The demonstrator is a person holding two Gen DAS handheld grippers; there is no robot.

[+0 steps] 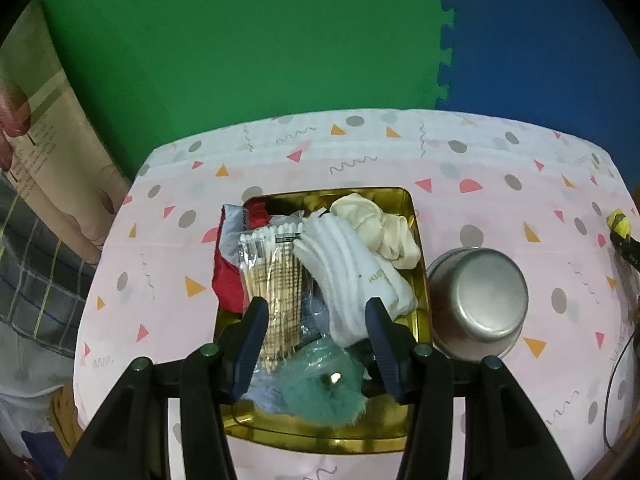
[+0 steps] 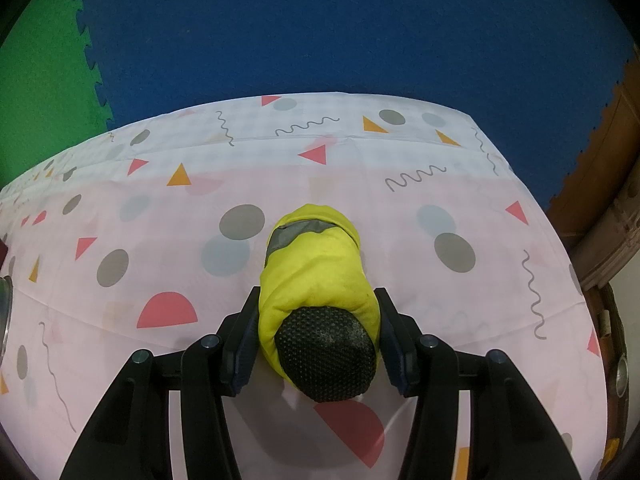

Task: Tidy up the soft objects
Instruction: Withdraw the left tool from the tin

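Note:
A gold tin (image 1: 421,240) on the patterned tablecloth holds white socks (image 1: 352,264), a cream cloth (image 1: 384,228), a pack of cotton swabs (image 1: 276,272), a red packet (image 1: 228,276) and a teal fluffy piece in clear plastic (image 1: 320,392). My left gripper (image 1: 317,304) hovers over the tin, open, with nothing pressed between its pads. In the right wrist view a rolled yellow glove (image 2: 316,264) with a black dotted end (image 2: 326,352) lies on the cloth. My right gripper (image 2: 318,296) is shut on it, both pads against its sides.
An upturned steel bowl (image 1: 480,300) stands right beside the tin. Green (image 1: 240,40) and blue (image 1: 540,40) foam mats lie beyond the table's far edge. A cardboard box (image 1: 52,152) stands at the left. Wooden furniture (image 2: 616,216) borders the table's right.

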